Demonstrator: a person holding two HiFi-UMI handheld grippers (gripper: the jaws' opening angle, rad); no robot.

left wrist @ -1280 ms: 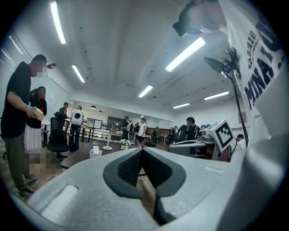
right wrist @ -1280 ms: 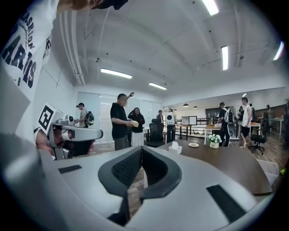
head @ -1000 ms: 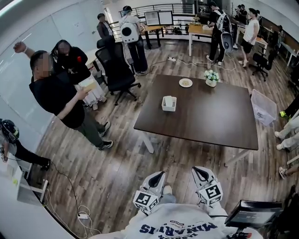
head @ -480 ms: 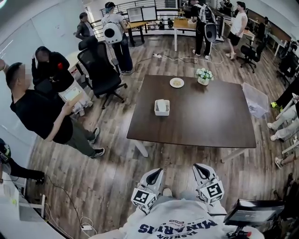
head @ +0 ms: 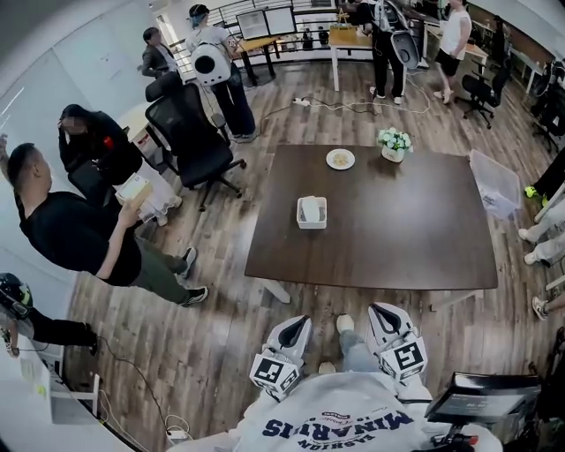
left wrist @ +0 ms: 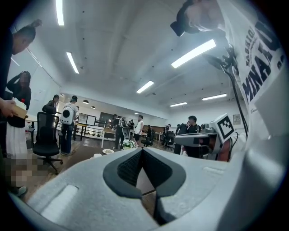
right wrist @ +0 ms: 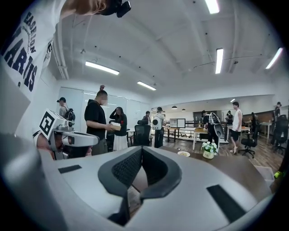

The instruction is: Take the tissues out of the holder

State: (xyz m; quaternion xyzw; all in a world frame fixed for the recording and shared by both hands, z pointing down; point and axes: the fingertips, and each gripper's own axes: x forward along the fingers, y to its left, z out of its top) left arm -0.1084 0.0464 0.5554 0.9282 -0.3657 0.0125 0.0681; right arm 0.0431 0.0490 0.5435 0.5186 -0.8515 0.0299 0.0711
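White tissues [head: 312, 208] look tiny and indistinct inside the far holder [head: 311, 223].

Seemingly an open-plan office: black swivel chairs [head: 194, 137] ahead-left of the left tongs [head: 298, 323], desks [head: 256, 44] with monitors [head: 281, 19] far beyond them, and strip lights [right wrist: 102, 68] overhead.

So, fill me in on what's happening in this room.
A person stands a little way back from the dark table, with the left gripper and the right gripper held close to the body. Both are shut with nothing in them. The tissue holder sits on the table with the tissues in it, untouched. A plate and a pot of flowers stand at the table's far side.
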